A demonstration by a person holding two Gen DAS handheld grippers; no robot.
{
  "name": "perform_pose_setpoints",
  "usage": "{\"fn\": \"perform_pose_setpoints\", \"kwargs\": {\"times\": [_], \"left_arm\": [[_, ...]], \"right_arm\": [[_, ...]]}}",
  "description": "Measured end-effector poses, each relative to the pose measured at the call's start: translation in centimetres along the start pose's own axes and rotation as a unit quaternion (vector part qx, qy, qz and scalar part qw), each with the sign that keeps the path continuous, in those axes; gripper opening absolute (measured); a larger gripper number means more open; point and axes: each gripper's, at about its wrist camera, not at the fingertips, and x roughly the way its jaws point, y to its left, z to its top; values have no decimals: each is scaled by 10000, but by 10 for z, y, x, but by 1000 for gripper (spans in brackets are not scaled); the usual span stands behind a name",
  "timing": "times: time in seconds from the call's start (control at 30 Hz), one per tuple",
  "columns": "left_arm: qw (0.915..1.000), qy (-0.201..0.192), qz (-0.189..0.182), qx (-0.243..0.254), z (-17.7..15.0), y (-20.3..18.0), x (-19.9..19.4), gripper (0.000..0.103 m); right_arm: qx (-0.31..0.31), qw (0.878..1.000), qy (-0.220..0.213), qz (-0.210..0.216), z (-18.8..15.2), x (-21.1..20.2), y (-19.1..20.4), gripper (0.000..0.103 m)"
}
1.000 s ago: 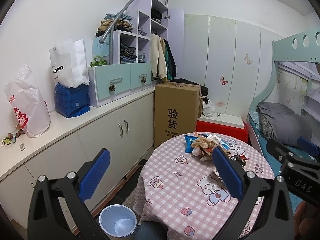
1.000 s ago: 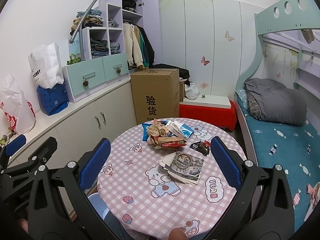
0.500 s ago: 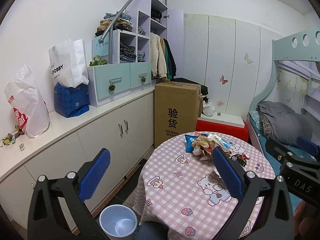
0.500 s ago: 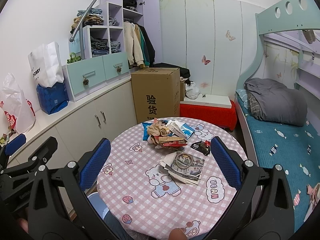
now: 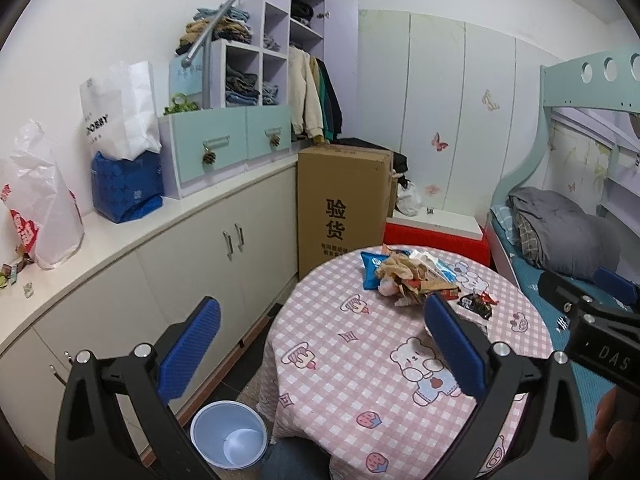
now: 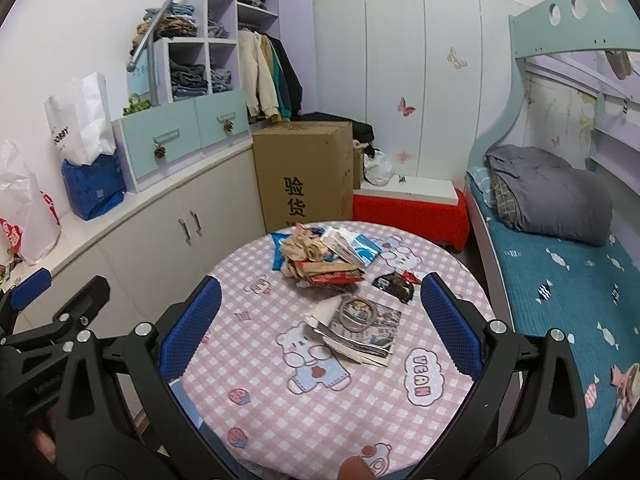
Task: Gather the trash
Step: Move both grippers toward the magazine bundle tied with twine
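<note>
Hovering above the checked surface (image 6: 256,364), the left gripper (image 5: 320,344) and right gripper (image 6: 320,320) both stand spread and empty; the trash pile (image 6: 320,260) lies at the surface's far side, a bin (image 5: 228,434) on the floor beside it.

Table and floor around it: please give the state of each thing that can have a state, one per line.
Left hand-held gripper: open, holding nothing.
Right hand-held gripper: open, holding nothing.
Trash bin: upright on the floor, no lid.
Wrapper pile: heaped on the table.
Cardboard box: closed.
Cabinet doors: shut.
</note>
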Motion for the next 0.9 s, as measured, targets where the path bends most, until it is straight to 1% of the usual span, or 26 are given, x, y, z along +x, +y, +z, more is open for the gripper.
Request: {"fn": "perform_pose_setpoints", "kwargs": {"times": [0.13, 0.2, 0.23, 0.27, 0.3, 0.37, 0.5, 0.6, 0.7, 0.77, 0.8, 0.87, 0.9], "left_arm": [[9995, 255, -126, 103, -10, -6, 26, 99], [9988, 427, -194, 136, -16, -10, 41, 99], [9979, 563, -253, 175, -20, -13, 53, 99], [9973, 641, -292, 206, -23, -16, 60, 99], [9967, 704, -324, 237, -25, -18, 66, 99], [9949, 867, -418, 311, -31, -25, 81, 99], [9913, 1137, -510, 418, -43, -32, 106, 99], [9890, 1285, -587, 448, -50, -36, 123, 99], [9857, 1476, -640, 501, -57, -41, 141, 99], [9841, 1565, -656, 534, -60, -44, 150, 99], [9836, 1591, -657, 544, -61, -46, 152, 99], [9825, 1647, -650, 585, -62, -48, 158, 99], [9821, 1661, -649, 599, -62, -49, 160, 99]], "right_arm": [[125, 9990, 320, -293, -12, 23, -28, 97], [227, 9970, 568, -480, -24, 40, -47, 97], [253, 9960, 673, -538, -29, 48, -53, 97], [263, 9953, 738, -562, -31, 53, -56, 97], [275, 9939, 891, -580, -39, 65, -61, 97], [230, 9922, 1094, -554, -48, 82, -63, 97], [-8, 9883, 1482, -368, -66, 122, -52, 97], [46, 9866, 1613, -252, -69, 147, -52, 97], [107, 9859, 1669, -80, -63, 173, -57, 96], [56, 9854, 1700, 77, -59, 190, -53, 85], [30, 9845, 1743, 178, -58, 199, -51, 82], [-2, 9827, 1826, 323, -57, 213, -48, 72], [7, 9811, 1885, 438, -57, 222, -46, 70]]}}
